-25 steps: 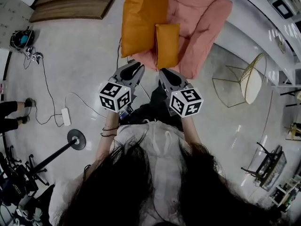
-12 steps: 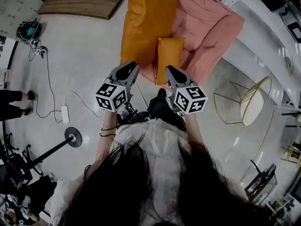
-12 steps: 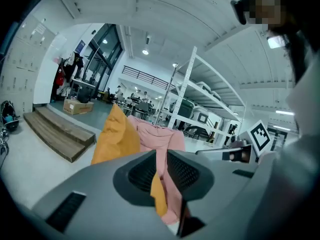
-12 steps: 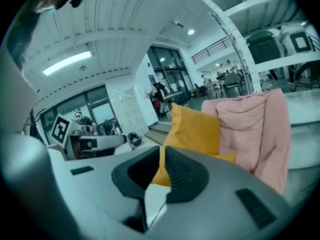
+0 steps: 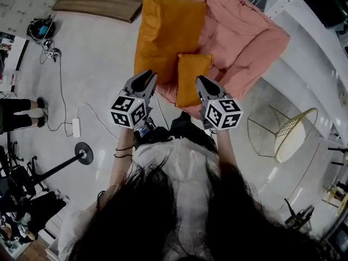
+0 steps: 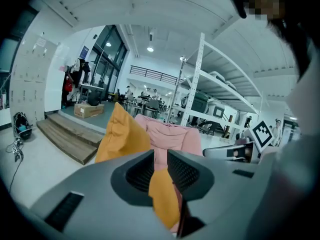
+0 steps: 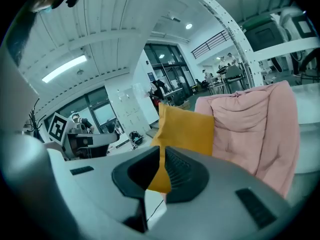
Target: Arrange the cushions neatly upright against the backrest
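Observation:
A pink floor chair (image 5: 239, 42) lies open on the floor ahead. A large orange cushion (image 5: 163, 37) leans over its left side. A small orange cushion (image 5: 190, 78) rests on its front edge. My left gripper (image 5: 147, 76) is shut and holds nothing, just short of the large cushion's lower edge. My right gripper (image 5: 202, 80) is also shut and empty, close by the small cushion's right side. The left gripper view shows the large cushion (image 6: 122, 134), the small cushion (image 6: 165, 196) and the chair (image 6: 172, 136) beyond its jaws. The right gripper view shows the large cushion (image 7: 185, 129) against the chair (image 7: 255, 124).
Wooden steps (image 5: 98, 4) lie at the far left. A cable with a power strip (image 5: 76, 130) and a stand base (image 5: 84, 155) sit on the floor at left, near a person's feet (image 5: 22, 113). A gold wire chair (image 5: 288, 126) and white shelving (image 5: 315, 53) stand at right.
Both grippers have come closer to the chair, and the cushions now sit right in front of the fingertips. The jaws stay shut.

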